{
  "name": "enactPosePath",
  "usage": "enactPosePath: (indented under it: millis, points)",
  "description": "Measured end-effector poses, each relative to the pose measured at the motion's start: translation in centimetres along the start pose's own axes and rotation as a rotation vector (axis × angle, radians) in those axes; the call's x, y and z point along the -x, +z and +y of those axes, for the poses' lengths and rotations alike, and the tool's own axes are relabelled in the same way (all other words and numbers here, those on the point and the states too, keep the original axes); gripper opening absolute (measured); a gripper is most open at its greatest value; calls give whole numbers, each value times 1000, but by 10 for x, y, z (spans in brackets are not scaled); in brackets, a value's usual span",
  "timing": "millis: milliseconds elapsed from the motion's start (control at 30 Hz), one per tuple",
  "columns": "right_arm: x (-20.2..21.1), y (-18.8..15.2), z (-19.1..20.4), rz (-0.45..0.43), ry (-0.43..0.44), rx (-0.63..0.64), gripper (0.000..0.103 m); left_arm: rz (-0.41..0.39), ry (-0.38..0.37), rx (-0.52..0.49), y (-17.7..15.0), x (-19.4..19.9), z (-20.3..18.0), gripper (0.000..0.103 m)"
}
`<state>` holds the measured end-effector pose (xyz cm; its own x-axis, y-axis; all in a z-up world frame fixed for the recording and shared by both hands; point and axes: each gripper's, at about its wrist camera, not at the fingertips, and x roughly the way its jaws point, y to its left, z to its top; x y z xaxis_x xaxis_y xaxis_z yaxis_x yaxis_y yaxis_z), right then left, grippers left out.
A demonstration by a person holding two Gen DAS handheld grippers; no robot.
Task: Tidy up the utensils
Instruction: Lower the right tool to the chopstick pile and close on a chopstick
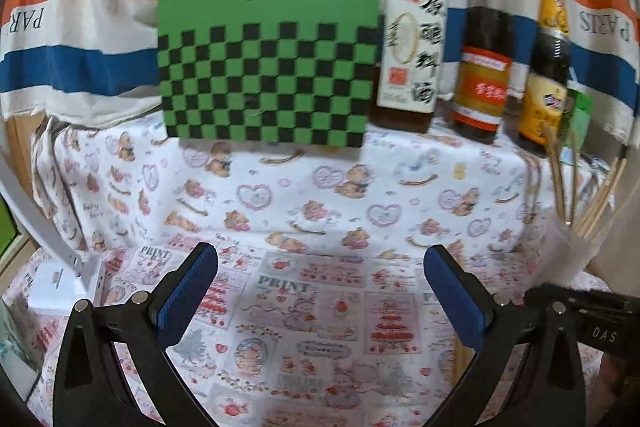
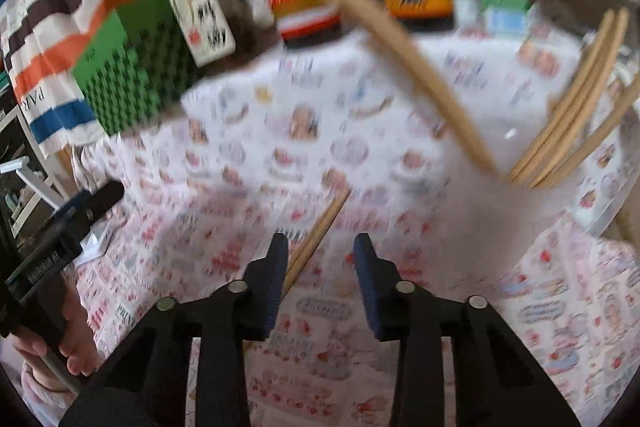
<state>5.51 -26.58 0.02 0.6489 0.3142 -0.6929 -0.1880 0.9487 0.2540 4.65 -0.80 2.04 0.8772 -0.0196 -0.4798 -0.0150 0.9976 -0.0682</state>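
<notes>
Left wrist view: the left tongs (image 1: 320,291) hang wide open over the patterned bench (image 1: 312,195), nothing between the pads and nothing touched. At the bench's right edge a clear cup (image 1: 576,247) holds a bundle of chopsticks (image 1: 588,203); bottles (image 1: 480,67) and a green board (image 1: 268,67) line the back edge.

Right wrist view, blurred: the right tongs (image 2: 320,283) stand partly open and empty. A loose pair (image 2: 316,235) lies on the bench, its near end touching or just beside the left pad, not pinched. Another stick (image 2: 400,67) slants toward the cup, too smeared to read.

Looks like the pickup step: next, centre the pair between the pads, close, then carry it to the cup.
</notes>
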Motion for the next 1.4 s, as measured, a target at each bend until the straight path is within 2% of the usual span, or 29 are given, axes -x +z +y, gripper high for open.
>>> enactPosePath:
  millis: [100, 167, 267, 367, 500, 600, 700, 800, 933, 1000, 1133, 1267, 1400]
  points:
    - [-25, 0, 0, 115, 24, -60, 27, 17, 45, -1, -4, -10, 5, 102]
    - [-41, 2, 2, 176, 3, -78, 23, 44, 54, 16, -6, -18, 10, 102]
    - [-66, 10, 3, 264, 3, -133, 19, 69, 43, 65, -7, -24, 21, 102]
    - [-86, 19, 4, 318, -28, -165, 18, 60, 76, 84, -6, -23, 29, 102]
    - [-103, 30, 7, 329, -105, -169, 16, 43, 82, 92, -2, -18, 33, 102]
    - [-109, 34, 6, 313, -175, -179, 14, 69, 53, 136, 0, -17, 39, 102]
    - [-117, 34, 8, 326, -162, -188, 13, 84, 9, 197, 2, -14, 45, 102]
    - [-122, 35, 9, 320, -183, -188, 13, 88, 28, 224, 1, -16, 51, 102]
    - [-127, 41, 7, 325, -196, -217, 13, 84, 97, 189, 0, -19, 54, 102]
    - [-128, 43, 7, 322, -230, -199, 13, 66, 115, 199, 2, -15, 58, 102]
    - [-133, 47, 10, 317, -267, -167, 13, 54, 105, 204, 5, -11, 61, 102]
    - [-139, 55, 7, 300, -270, -211, 13, 60, 111, 178, 4, -13, 56, 102]
    - [-147, 58, 18, 283, -317, -138, 10, 92, 96, 165, 2, -18, 53, 102]
